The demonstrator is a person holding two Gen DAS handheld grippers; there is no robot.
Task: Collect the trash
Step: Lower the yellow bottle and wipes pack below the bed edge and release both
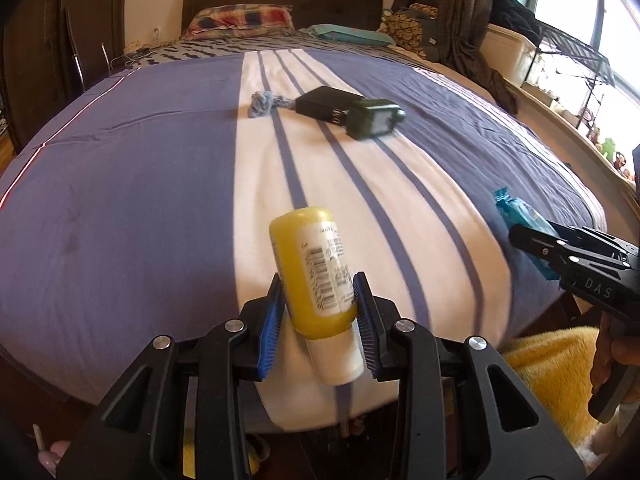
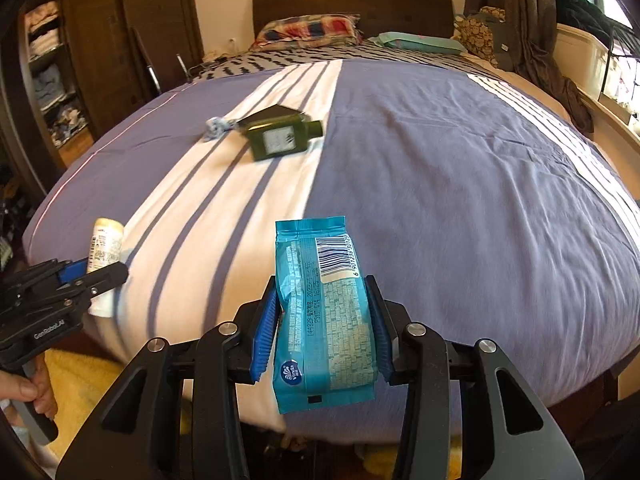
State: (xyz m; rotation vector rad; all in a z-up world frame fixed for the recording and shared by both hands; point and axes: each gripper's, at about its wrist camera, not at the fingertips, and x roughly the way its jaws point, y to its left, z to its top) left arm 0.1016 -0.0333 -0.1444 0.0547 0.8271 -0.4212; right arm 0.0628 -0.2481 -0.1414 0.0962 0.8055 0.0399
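Note:
My left gripper [image 1: 318, 296] is shut on a yellow bottle [image 1: 310, 268] with a white cap, held above the near edge of the bed. It also shows in the right wrist view [image 2: 105, 250]. My right gripper [image 2: 324, 308] is shut on a teal tissue packet [image 2: 324, 312], held above the bed's near edge. The packet also shows at the right of the left wrist view [image 1: 520, 216]. Farther up the bed lie a dark green bottle [image 1: 374, 118], a black box [image 1: 324, 104] and a small blue-grey rope knot [image 1: 262, 102].
The bed [image 1: 120, 184] has a purple and white striped cover, with pillows [image 1: 240, 18] at the headboard. A yellow rug [image 1: 548, 364] lies on the floor below. A wardrobe [image 2: 48, 56] stands at the left, a window shelf [image 1: 560, 76] at the right.

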